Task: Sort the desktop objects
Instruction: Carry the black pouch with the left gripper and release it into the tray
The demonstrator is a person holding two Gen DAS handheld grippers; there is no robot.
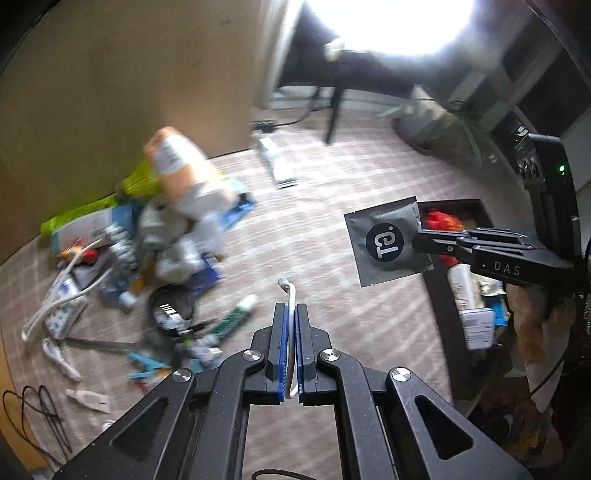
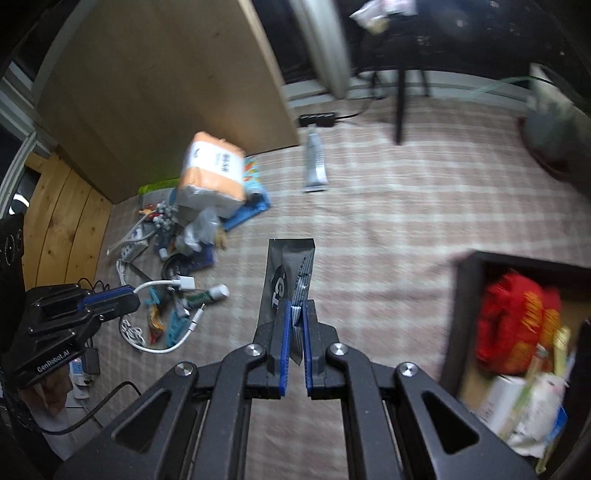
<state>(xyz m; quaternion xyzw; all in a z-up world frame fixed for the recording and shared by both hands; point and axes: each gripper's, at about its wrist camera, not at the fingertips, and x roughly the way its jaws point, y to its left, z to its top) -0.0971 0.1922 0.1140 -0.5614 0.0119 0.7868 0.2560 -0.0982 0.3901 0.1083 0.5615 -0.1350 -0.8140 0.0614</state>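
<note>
Both grippers are clamped: the left gripper on a white cable, the right gripper on a grey sachet (dark box at three o'clock).

- A room in a home, seen from above a surface covered by a pale checked cloth.
- At ten o'clock lies a heap of household clutter: an orange tissue pack, white charging cables, small tubes.
- At three o'clock a dark box holds packets and a red bag.
- At twelve o'clock a power strip lies by black furniture legs.
- A bright window glares at one o'clock in the left wrist view; a plain tan board stands at eleven.
</note>
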